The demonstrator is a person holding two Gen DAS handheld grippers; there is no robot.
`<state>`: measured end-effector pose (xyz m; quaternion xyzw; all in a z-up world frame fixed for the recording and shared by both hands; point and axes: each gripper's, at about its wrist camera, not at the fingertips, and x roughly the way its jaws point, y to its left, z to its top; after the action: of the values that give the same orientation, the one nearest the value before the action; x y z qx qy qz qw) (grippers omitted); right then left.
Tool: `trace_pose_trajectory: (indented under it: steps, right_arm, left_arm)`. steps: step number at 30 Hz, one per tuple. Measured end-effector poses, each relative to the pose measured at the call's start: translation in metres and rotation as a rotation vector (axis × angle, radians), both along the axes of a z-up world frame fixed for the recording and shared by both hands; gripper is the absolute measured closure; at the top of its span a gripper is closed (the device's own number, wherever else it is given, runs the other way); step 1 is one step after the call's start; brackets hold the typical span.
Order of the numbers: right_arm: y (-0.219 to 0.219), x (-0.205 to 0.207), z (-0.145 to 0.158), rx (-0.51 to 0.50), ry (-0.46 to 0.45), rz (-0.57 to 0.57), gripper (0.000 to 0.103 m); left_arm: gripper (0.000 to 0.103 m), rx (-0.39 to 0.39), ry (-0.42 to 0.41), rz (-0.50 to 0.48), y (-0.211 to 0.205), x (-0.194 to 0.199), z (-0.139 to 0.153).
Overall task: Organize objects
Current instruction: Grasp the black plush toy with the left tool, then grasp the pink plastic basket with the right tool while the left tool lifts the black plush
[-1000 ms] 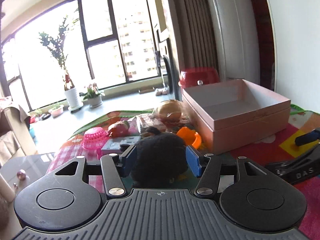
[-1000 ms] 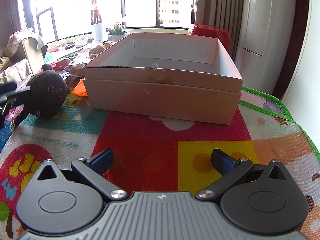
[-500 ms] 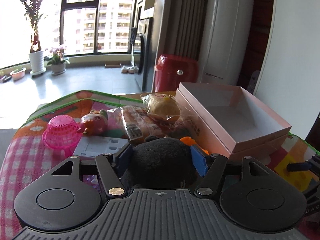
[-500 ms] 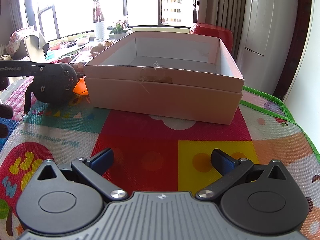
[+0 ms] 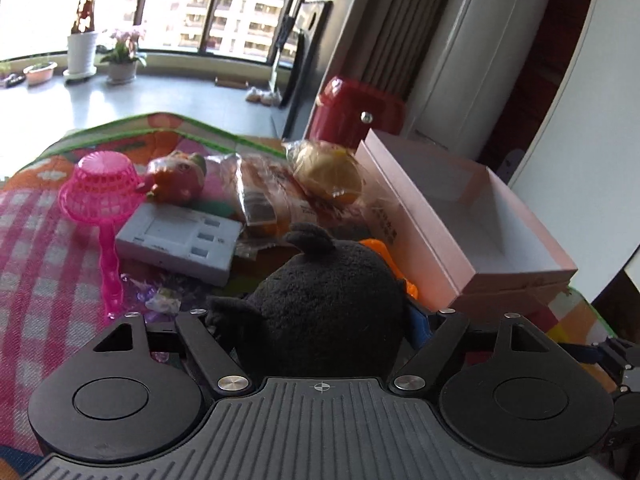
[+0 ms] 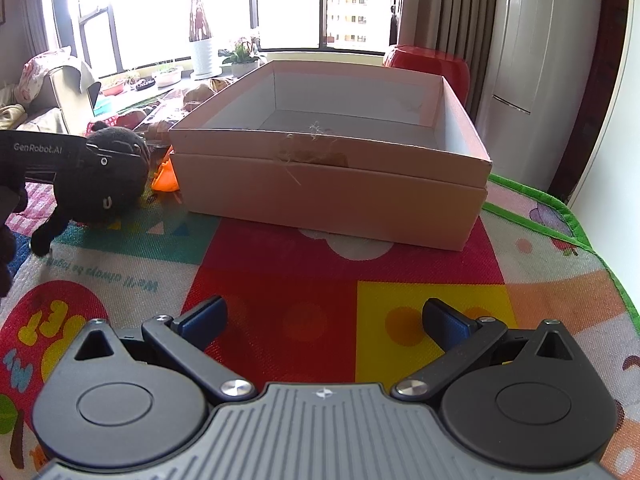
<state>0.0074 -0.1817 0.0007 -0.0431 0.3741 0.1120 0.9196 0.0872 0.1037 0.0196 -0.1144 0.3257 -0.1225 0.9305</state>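
Note:
My left gripper [image 5: 320,320] is shut on a black plush toy [image 5: 324,300] and holds it above the play mat; the plush hides both fingertips. In the right wrist view the same plush [image 6: 108,176] hangs at the left in the left gripper [image 6: 100,160], beside the open pink cardboard box [image 6: 332,188]. The box [image 5: 472,216] is empty and lies to the right of the plush. My right gripper [image 6: 324,320] is open and empty, low over the red and yellow mat squares in front of the box.
A pink plastic strainer [image 5: 100,196], a white device [image 5: 180,240], bagged bread [image 5: 276,196], a round yellow item in plastic [image 5: 326,172], a peach toy [image 5: 176,176] and an orange toy [image 6: 165,176] lie left of the box. A red stool [image 5: 356,112] stands behind.
My left gripper has risen and swung right with the plush, closer to the box's left side. The right gripper has stayed still and open.

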Motion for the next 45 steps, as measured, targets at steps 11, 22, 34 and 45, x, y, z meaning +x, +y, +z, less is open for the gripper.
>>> trace_pose_trajectory:
  steps: [11,22,34,45]
  right_arm:
    - [0.054,0.002,0.044,0.009,-0.079,0.195,0.0]
    - [0.256,0.091,0.07,-0.041,-0.173,0.479,0.017]
    - [0.315,0.143,0.056,-0.033,-0.042,0.445,0.044]
    - [0.148,-0.002,0.157,0.085,-0.238,0.443,0.048]
  left_arm:
    - [0.023,0.008,-0.105,0.196,0.069,-0.106,0.03]
    - [0.023,-0.11,-0.164,0.447,0.159,-0.144,0.023]
    - [0.022,-0.14,-0.143,0.391,0.159,-0.16,0.017]
    - [0.022,-0.099,-0.101,0.212,0.09,-0.146,0.026]
